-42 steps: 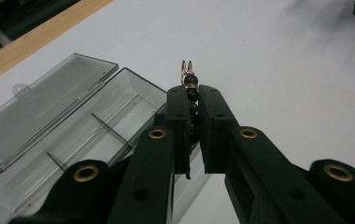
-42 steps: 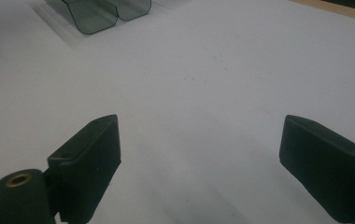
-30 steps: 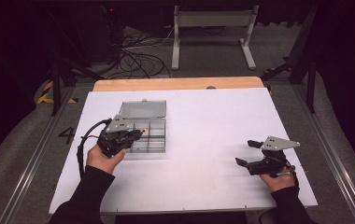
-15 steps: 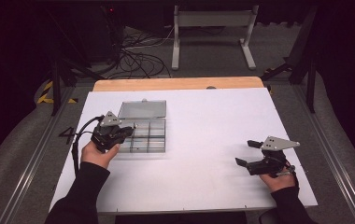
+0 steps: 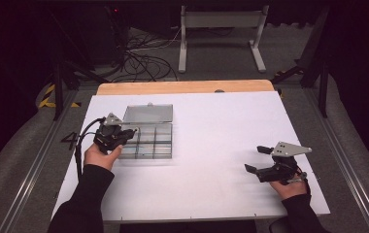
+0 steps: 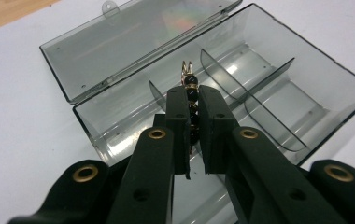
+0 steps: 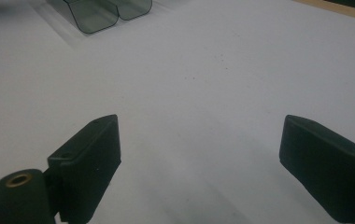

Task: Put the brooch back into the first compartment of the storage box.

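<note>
Jaws of the left gripper were pressed close on a small beaded item, a string of dark beads with gold-coloured links and a gold-coloured clasp at its far end. The item stood up between the pads, and its clasp end projected beyond the fingertips. In the left gripper view, the held item hung above the clear plastic compartment box, over the compartment nearest the hinge at that end of the box. The box was smoke-tinted and split by curved dividers. Its lid lay folded back flat on the table behind it.

In the high view, the left gripper sat at the left edge of the box, with the left hand just beside it. The right gripper rested well apart, near the right front of the white table. Its jaws stood wide, with bare table surface between them. In the right gripper view, a corner of the box lay far ahead.
</note>
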Motion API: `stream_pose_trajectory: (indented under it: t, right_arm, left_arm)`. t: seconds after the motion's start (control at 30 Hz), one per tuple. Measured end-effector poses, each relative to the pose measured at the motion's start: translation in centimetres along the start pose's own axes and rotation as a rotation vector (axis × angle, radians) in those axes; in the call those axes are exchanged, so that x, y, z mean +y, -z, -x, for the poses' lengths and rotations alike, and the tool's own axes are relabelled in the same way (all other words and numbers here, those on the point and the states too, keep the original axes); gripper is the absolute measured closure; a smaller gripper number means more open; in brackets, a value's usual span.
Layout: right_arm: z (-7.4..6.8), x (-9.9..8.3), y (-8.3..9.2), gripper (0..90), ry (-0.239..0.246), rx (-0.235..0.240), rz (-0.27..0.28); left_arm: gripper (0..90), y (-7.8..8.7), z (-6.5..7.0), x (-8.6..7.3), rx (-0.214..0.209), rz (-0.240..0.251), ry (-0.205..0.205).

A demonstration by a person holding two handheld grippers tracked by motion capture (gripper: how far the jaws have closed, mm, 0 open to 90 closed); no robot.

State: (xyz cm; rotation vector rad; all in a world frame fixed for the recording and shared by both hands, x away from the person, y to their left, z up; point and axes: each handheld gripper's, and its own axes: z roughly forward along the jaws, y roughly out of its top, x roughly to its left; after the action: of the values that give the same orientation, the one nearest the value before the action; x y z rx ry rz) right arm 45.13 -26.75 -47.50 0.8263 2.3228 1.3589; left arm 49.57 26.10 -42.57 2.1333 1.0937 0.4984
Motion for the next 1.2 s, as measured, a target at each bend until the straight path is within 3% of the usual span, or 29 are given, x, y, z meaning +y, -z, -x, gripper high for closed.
stream_pose_trajectory:
  t: [0.43,0.63,0.87,1.1,1.2]
  right_arm:
    - [0.0,0.0,0.0,12.9,0.0,0.003,0.001]
    - [0.0,0.0,0.0,12.9,-0.001,0.005,0.003]
    - [0.0,0.0,0.0,12.9,0.0,0.007,0.003]
    - [0.0,0.0,0.0,12.8,-0.001,0.009,0.001]
    - [0.0,0.0,0.0,12.8,-0.002,0.011,0.002]
  left_arm:
    - [83.3,-1.2,-0.9,-0.3,0.035,-0.039,0.055]
    - [82.4,-1.5,-1.1,-0.3,0.054,-0.051,0.051]
    - [68.9,-1.1,-1.2,-0.4,0.056,-0.021,0.074]
    - [55.7,0.0,-0.4,-0.2,0.037,0.021,0.06]
    - [51.3,0.8,0.2,-0.1,0.029,0.038,0.033]
